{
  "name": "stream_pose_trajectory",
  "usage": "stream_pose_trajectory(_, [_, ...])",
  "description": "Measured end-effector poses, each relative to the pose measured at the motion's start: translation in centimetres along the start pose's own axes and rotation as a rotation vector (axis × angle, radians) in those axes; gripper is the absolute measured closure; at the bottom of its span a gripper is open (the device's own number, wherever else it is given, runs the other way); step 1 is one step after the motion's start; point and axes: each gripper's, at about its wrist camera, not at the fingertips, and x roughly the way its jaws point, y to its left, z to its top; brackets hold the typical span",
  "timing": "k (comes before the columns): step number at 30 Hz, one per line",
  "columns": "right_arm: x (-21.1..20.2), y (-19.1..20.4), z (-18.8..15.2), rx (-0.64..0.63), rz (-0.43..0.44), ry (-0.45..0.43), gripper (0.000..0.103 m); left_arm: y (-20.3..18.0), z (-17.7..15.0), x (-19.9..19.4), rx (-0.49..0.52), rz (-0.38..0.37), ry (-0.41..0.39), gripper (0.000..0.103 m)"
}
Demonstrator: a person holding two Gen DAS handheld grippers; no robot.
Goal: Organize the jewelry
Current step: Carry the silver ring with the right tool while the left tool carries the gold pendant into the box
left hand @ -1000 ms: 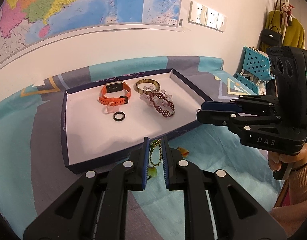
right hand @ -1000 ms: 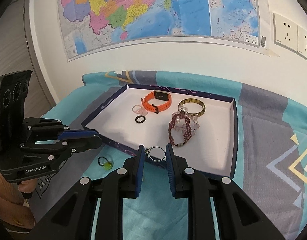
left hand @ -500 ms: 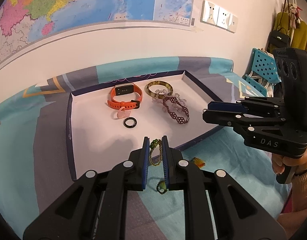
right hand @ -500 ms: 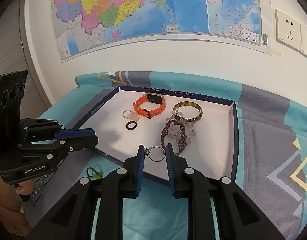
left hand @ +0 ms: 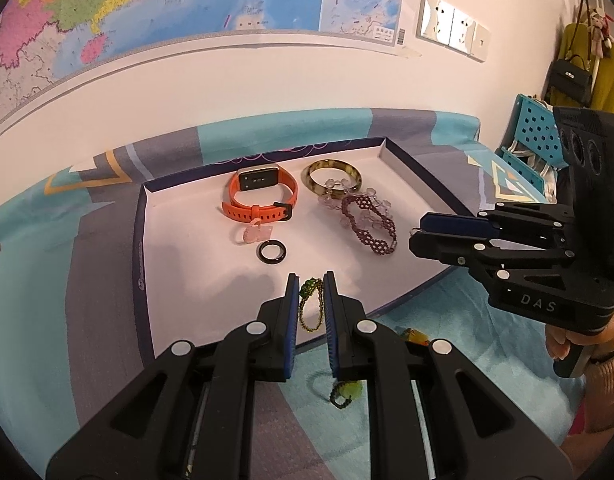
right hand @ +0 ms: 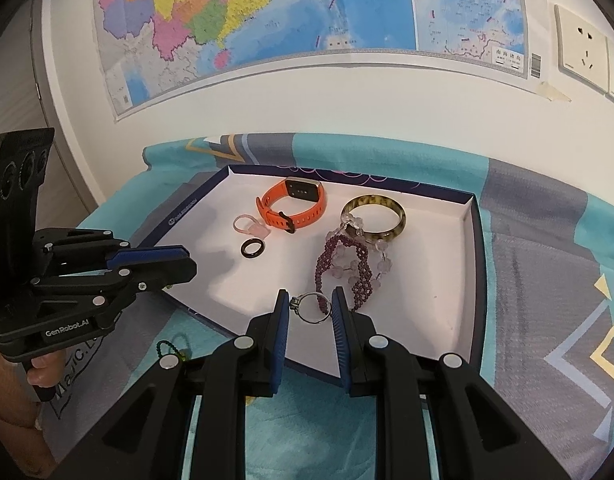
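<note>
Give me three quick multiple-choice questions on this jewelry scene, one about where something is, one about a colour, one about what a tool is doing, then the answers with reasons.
1. Where does the black ring lie?
A. Inside the tray, near the pink ring
B. On the cloth outside the tray
C. Around the bangle

2. What colour is the watch strap?
A. Blue
B. Orange
C. White

3. What is the right tool doing?
A. Hanging wide open with nothing in it
B. Holding a silver ring over the tray's near edge
C. Gripping the orange watch

Answers:
1 A, it sits on the white tray floor beside the pink ring.
2 B, the band is bright orange.
3 B, the thin ring sits pinched between its blue pads.
</note>
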Motion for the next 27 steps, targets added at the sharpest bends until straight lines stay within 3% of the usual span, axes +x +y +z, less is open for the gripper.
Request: stream_pose_trajectory(27, [2.2,-0.1,-0.1,0.014,0.002,0.042,0.083,0.7,0.6,2.2,-0.013,0.017,0.04,0.09])
